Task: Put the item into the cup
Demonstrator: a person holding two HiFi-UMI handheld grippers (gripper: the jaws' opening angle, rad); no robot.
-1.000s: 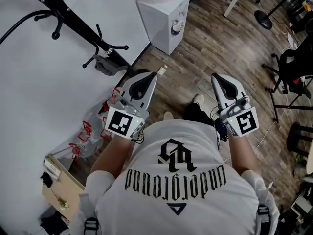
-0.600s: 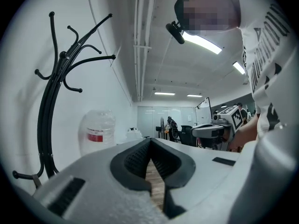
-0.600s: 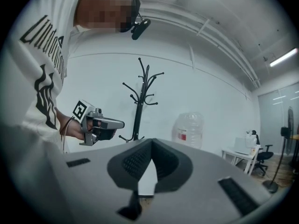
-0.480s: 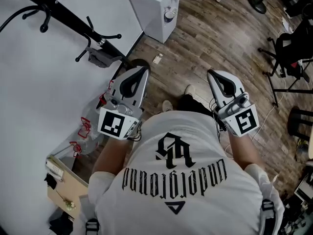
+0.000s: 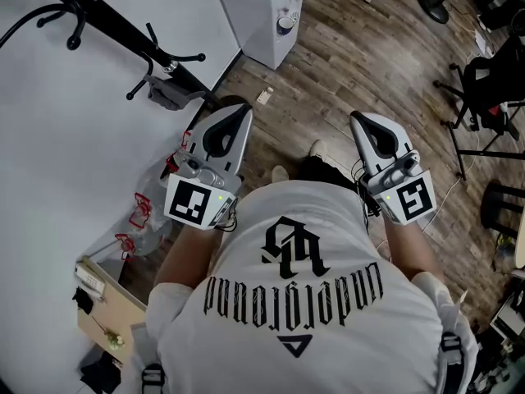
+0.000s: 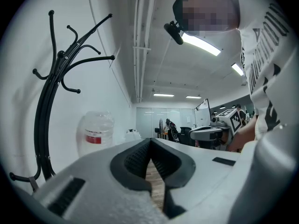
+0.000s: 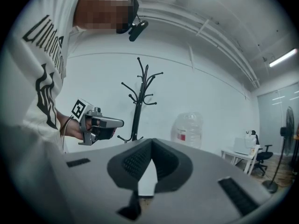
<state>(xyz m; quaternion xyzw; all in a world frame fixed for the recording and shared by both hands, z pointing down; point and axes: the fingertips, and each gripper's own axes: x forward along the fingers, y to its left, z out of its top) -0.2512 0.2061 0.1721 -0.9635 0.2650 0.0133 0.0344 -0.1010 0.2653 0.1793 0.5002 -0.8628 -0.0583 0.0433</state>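
Neither the item nor the cup shows in any view, so its weight and best hold I cannot judge; the white left gripper (image 5: pixel 239 110) and the white right gripper (image 5: pixel 362 118) are both closed on nothing, above the brown wooden floor (image 5: pixel 328 72).

Wood-plank floor (image 5: pixel 361 64), brown, boards running diagonally. White water dispenser (image 5: pixel 261 19) stands on it against white wall. Small pale tag (image 5: pixel 264 98) on boards just below dispenser. Black coat rack (image 5: pixel 123 35) foot just left of dispenser. Person's pale shoes (image 5: pixel 316 148) further below dispenser. Round black stand base (image 5: pixel 435 8) well right of dispenser. Cardboard box (image 5: pixel 102 314) far down-left of dispenser.
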